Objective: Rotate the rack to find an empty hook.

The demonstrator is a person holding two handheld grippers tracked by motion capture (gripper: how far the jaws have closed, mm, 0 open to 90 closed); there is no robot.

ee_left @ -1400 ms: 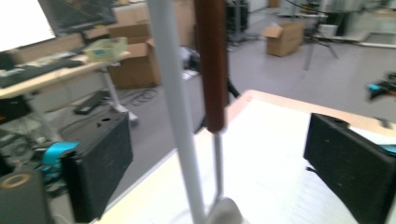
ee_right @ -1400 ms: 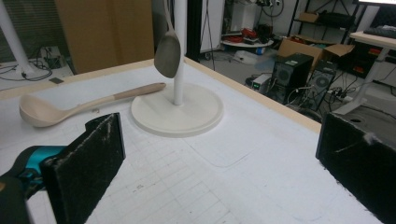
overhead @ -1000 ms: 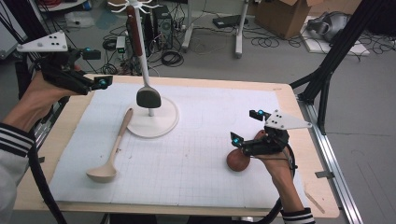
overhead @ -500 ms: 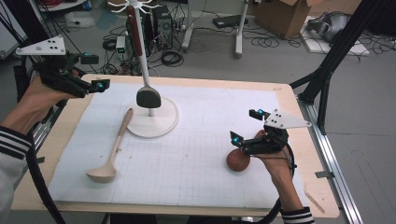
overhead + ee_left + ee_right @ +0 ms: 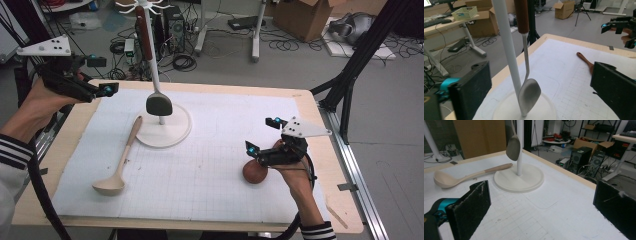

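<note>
A white rack (image 5: 156, 75) stands on a round base (image 5: 172, 132) at the mat's back left. A metal spoon with a brown handle (image 5: 159, 104) hangs from it, its head close to the pole (image 5: 530, 93). A pale wooden ladle (image 5: 120, 162) lies on the mat with its handle tip on the base. My left gripper (image 5: 101, 76) hovers open and holds nothing, left of the rack, aimed at the pole (image 5: 540, 66). My right gripper (image 5: 261, 135) is open and holds nothing, just above a brown wooden spoon (image 5: 255, 172) whose handle (image 5: 584, 60) is partly hidden.
A white gridded mat (image 5: 210, 165) covers most of the wooden table (image 5: 320, 125). Black tripod legs (image 5: 350, 85) stand off the right edge. Cables, boxes and desk legs lie on the floor behind the table.
</note>
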